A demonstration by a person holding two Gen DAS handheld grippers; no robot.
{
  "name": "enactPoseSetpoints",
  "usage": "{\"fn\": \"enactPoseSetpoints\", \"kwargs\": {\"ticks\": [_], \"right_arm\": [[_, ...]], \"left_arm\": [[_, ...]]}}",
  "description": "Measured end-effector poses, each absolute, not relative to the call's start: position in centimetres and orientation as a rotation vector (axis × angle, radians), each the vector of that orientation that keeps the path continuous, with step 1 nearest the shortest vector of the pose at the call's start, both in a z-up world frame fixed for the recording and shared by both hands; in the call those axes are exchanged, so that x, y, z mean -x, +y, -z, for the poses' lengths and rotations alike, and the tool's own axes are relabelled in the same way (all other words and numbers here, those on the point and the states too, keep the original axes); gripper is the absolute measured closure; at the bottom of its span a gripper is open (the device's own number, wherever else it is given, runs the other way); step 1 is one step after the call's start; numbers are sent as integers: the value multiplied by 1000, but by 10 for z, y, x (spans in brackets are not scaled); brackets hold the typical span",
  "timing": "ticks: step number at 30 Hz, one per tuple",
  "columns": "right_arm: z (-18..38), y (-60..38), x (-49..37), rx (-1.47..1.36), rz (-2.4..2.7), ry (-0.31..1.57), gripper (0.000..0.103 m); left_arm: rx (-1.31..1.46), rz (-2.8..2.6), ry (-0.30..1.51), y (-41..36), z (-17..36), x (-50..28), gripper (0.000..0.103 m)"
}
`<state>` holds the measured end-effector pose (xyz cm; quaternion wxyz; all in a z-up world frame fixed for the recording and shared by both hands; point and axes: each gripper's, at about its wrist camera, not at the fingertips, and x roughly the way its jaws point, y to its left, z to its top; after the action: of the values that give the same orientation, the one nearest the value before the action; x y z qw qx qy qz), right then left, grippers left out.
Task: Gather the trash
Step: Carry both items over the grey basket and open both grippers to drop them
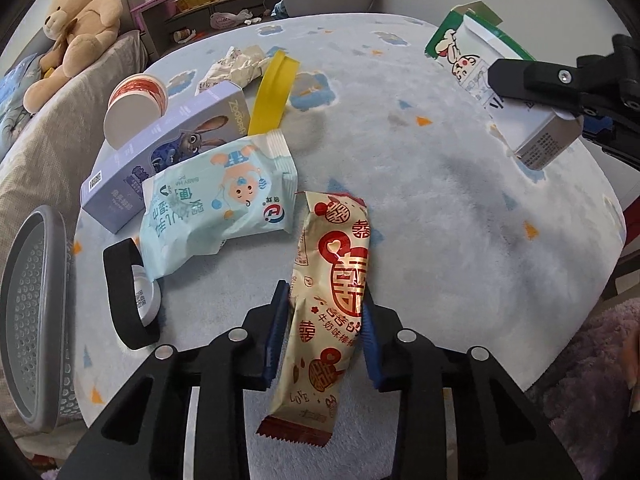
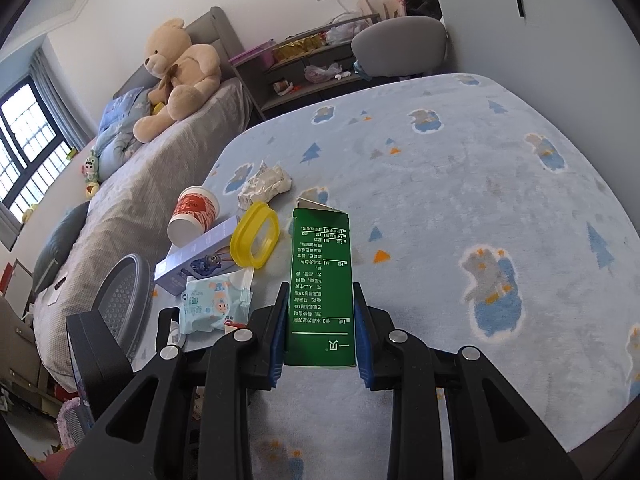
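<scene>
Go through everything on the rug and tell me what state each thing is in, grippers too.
left gripper: shut on the snack wrapper
right gripper: shut on the green box, top flap open
paper cup: tipped on its side
purple box: lying flat
wipes pack: lying flat
crumpled paper: balled up
gray basket: on its side

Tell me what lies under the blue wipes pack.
The wipes pack rests partly on the purple box, covering its lower front. Its near corner overlaps a white round lid beside a black band. Anything else beneath it is hidden.
</scene>
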<state>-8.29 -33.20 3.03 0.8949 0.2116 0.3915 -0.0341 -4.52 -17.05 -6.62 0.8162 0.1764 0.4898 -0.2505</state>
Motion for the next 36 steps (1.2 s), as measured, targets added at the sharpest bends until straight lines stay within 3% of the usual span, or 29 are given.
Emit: {"fn": "enactPoseSetpoints", "kwargs": {"ticks": [9, 20, 28, 36], "right_arm": [[-33, -314, 76, -406, 50, 825, 74], [-61, -215, 29, -279, -127, 823, 74], [-76, -111, -22, -177, -330, 808, 74], [-54, -29, -56, -103, -461, 880, 74]], "left_arm": [[-267, 487, 961, -126, 25, 44, 73], [-162, 223, 802, 7, -33, 15, 72], [-58, 7, 791, 106, -40, -16, 72], [-15, -80, 839, 151, -16, -40, 72]]}}
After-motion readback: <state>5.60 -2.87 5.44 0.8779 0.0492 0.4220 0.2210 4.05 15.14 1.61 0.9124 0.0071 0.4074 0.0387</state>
